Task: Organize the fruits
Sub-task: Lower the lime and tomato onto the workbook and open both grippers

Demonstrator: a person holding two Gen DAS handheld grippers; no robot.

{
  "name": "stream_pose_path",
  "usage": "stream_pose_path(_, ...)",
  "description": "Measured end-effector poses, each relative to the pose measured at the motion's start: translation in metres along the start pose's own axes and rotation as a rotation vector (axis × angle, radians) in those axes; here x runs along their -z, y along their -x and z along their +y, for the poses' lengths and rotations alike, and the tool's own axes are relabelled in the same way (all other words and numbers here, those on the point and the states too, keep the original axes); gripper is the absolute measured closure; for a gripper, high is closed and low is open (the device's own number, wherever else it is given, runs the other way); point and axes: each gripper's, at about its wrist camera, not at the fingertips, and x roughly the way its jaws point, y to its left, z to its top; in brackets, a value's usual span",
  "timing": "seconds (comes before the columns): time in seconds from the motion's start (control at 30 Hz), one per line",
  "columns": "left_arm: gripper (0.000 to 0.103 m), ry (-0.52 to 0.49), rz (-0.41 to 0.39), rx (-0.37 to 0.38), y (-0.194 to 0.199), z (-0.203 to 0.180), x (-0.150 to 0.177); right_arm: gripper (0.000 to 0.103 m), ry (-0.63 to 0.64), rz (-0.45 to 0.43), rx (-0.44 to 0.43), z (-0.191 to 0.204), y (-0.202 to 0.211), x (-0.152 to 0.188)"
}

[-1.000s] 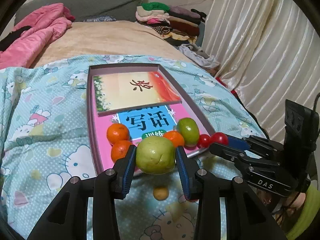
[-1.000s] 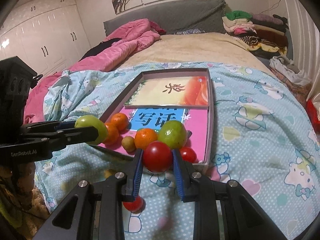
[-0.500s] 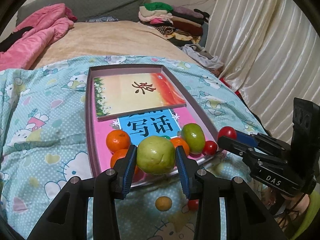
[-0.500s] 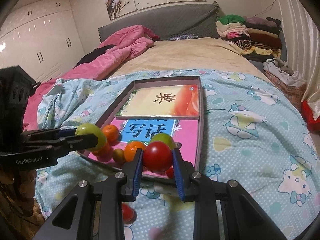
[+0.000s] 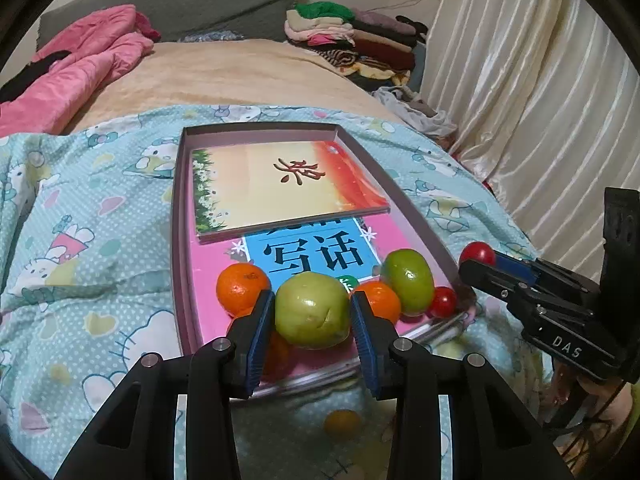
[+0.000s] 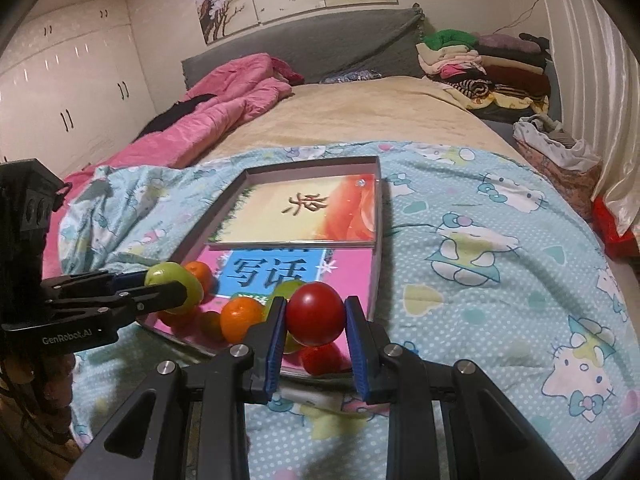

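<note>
Now both tools have edged nearer the tray, left tool still gripping the green fruit, right tool the tomato.

A home bedroom is shown. A wide bed is backed by a grey padded headboard and spread with a beige blanket and a cartoon-cat quilt. A pink duvet is bunched at one side. Folded clothes are stacked near the headboard, white built-in wardrobes line one wall, and pleated curtains hang along the other.
</note>
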Motion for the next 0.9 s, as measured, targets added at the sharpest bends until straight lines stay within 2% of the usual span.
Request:
stream_pose_path(0.27,0.064,-0.028,0.004,-0.018,-0.016,-0.003,-0.004,0.074,0.023,0.051,0.035,0.001,-0.016,0.005)
stream_pose_path(0.53,0.066,-0.048,0.012,-0.037,-0.034,-0.004,-0.011,0.074,0.024,0.045,0.048,0.001,-0.021,0.005)
stream_pose_path(0.9,0.066,-0.05,0.015,-0.034,-0.033,-0.004,-0.01,0.074,0.028,0.044,0.051,0.002,-0.025,0.004)
